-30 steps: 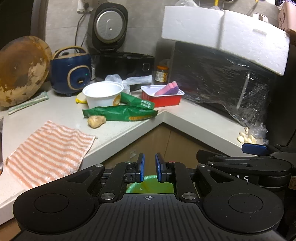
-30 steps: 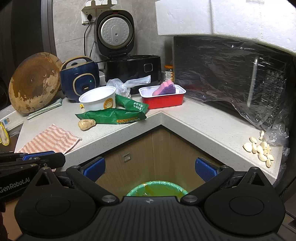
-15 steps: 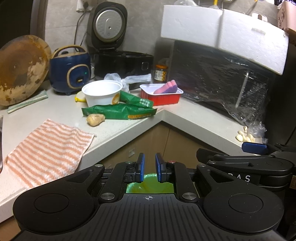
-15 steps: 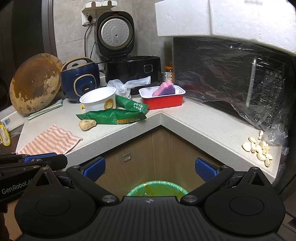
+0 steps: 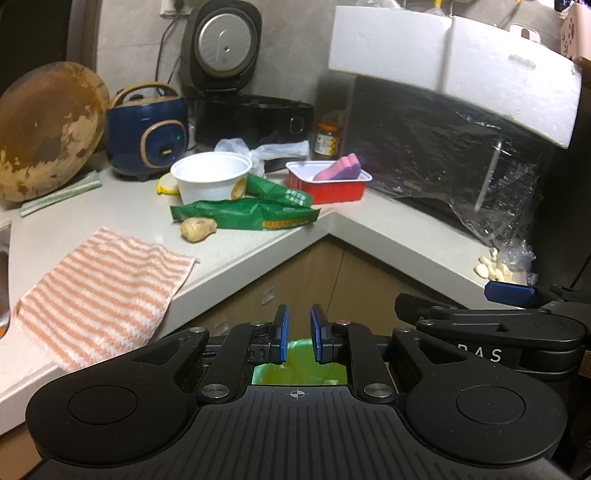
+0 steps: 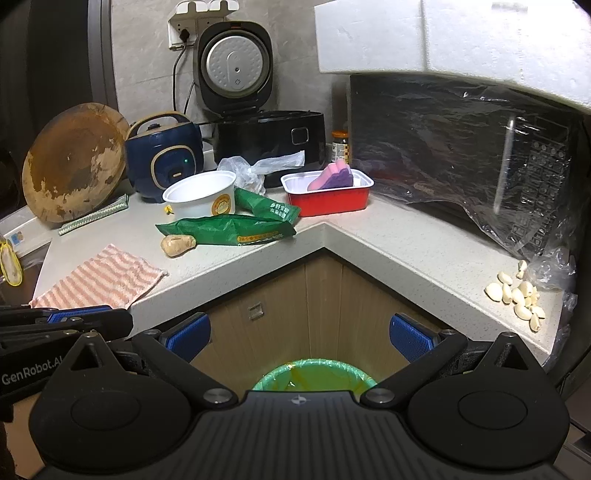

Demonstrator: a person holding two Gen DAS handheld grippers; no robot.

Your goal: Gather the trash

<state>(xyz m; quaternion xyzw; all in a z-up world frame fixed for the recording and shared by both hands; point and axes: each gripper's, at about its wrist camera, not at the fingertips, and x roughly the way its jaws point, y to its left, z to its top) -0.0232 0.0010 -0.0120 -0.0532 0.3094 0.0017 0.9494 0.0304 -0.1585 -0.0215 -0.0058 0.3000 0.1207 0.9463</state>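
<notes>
Green wrappers (image 6: 236,230), white cup (image 6: 201,195), red tray (image 6: 328,201): on counter (image 6: 388,243). My left gripper (image 5: 297,334) narrow, empty; right gripper (image 6: 299,334) wide, empty, above green-lined bin (image 6: 314,376).

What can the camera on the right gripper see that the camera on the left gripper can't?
Only the right wrist view shows the wall socket with its plug, and the bin's round green rim. Only the left wrist view shows the left gripper head-on, its jaws a narrow gap apart and empty. Both show the white bowl, green packets, red tray, striped cloth and garlic cloves.
</notes>
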